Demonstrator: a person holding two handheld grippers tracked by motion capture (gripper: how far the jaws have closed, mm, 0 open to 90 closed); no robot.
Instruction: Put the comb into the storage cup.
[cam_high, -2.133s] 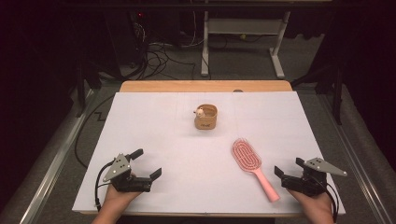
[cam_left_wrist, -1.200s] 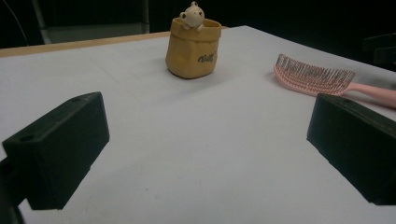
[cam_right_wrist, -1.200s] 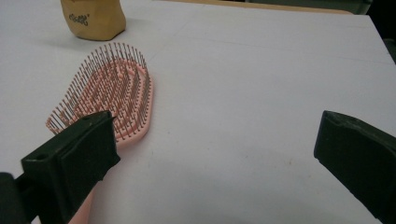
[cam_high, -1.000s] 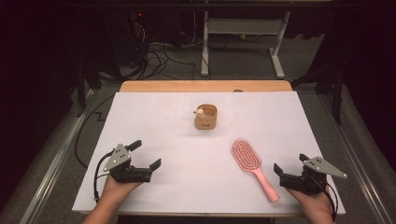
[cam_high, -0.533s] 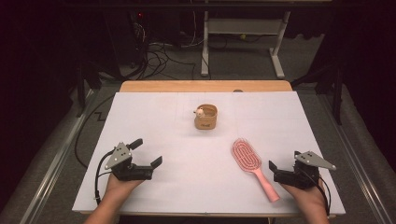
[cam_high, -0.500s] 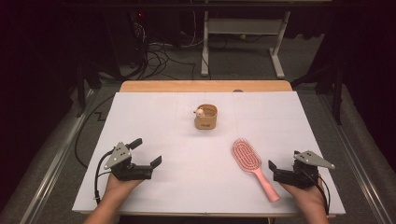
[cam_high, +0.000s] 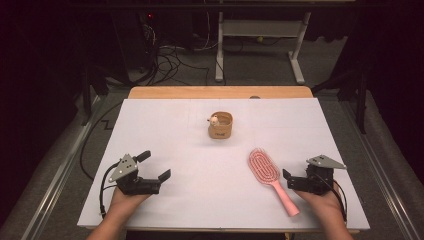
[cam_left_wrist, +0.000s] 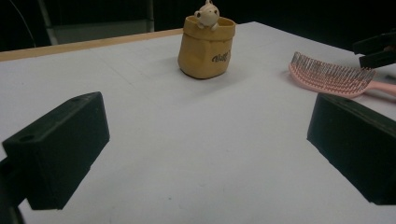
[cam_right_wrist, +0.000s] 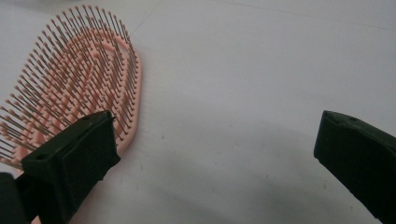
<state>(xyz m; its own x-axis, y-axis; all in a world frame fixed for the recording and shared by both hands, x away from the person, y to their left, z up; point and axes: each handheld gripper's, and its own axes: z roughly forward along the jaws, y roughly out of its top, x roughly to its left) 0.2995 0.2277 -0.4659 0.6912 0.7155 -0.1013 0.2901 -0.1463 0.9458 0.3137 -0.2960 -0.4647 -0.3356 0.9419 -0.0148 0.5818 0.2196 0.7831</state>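
High view: a person's two hands rest at the bottom edge of a white table (cam_high: 165, 125), each holding a black gripper. The left gripper (cam_high: 154, 167) sits at lower left, jaws spread wide with nothing between them. The right gripper (cam_high: 288, 179) sits at lower right, just beside the handle of a pink brush (cam_high: 270, 177) that lies bristles up, head toward the centre of the frame, handle running to the lower right. That gripper's jaws are parted and hold nothing. A small tan pot (cam_high: 220, 126) with a tiny figure at its rim stands upright near the centre, well apart from both grippers. Cables and a desk frame lie on the dark floor at the top of the frame.

Left gripper view: the left gripper's (cam_left_wrist: 205, 144) two jaws rise at lower left and lower right, far apart, bare table between them. The pot (cam_left_wrist: 206, 46) stands at top centre, the figure peeking over its rim. The brush (cam_left_wrist: 334, 77) lies at upper right, with the right gripper's dark jaws just behind it at the frame's edge.

Right gripper view: the right gripper (cam_right_wrist: 219, 154) is agape, one jaw at lower left, the other at lower right. The brush (cam_right_wrist: 70, 81) head fills the upper left, bristles up; the left jaw overlaps its lower edge, though whether they touch cannot be told.
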